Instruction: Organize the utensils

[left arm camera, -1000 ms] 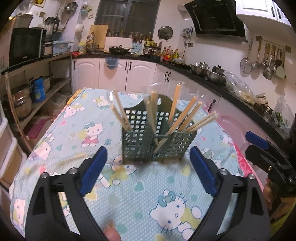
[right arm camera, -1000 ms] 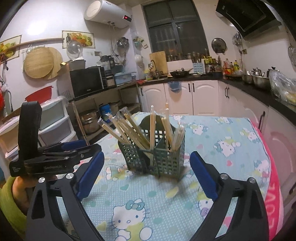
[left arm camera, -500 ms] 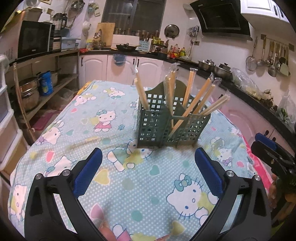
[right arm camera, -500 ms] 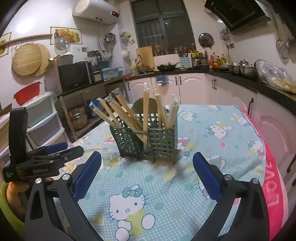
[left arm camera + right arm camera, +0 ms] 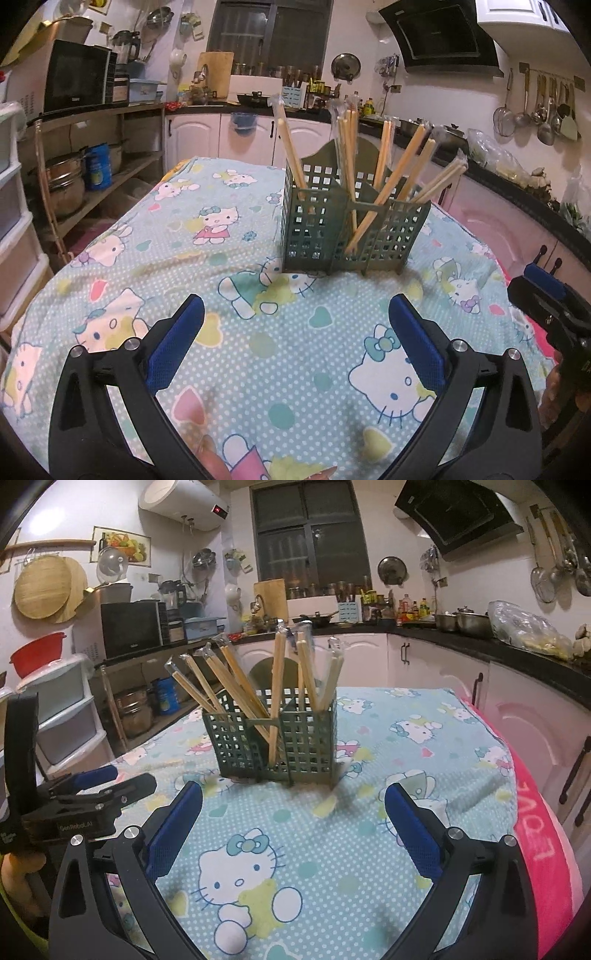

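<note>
Ahead of both wide-open, empty tongs (image 5: 295, 332) (image 5: 293, 812), light stiff plastic-wrapped wooden chopsticks (image 5: 400, 173) lean in a green plastic lattice caddy (image 5: 351, 229); pinch one mid-shaft, since the wrap looks slippery.

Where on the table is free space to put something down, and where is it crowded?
Free: the cloth between the basket and the two open grippers, left gripper, right gripper; also the cloth left of the basket and behind it. Crowded: only the basket itself, where wrapped chopsticks lean outward.
</note>
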Demonstrator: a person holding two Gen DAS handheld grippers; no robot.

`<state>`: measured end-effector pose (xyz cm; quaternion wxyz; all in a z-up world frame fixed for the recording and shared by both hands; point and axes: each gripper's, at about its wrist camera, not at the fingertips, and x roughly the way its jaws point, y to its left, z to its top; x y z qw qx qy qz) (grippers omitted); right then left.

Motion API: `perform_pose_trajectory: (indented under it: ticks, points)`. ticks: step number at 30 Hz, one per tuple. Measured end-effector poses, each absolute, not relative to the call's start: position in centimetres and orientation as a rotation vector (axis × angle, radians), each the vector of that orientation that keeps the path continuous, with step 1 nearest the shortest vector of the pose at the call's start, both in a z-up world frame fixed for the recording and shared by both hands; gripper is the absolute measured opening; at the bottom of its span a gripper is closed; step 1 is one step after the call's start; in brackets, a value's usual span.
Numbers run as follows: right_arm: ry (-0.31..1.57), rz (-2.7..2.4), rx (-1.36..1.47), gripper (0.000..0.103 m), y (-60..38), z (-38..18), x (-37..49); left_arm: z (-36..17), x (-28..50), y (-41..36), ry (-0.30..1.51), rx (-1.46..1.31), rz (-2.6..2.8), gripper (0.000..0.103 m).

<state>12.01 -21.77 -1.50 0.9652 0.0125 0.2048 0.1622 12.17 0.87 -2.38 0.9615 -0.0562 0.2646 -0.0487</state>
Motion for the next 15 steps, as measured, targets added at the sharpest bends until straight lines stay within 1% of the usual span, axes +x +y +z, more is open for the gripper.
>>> perform_pose_trajectory:
  ticks: [9, 15]
  points:
    - [0.311, 0.250, -0.008, 0.096, -22.0, -3.5, 10.7, -3.8, 11.9, 0.5, 0.500, -0.094, -0.086, 0.091]
    - [0.271, 0.231, 0.021, 0.096, -22.5, -3.6, 10.1, -3.8, 11.7, 0.4, 0.481, -0.087, -0.073, 0.092]
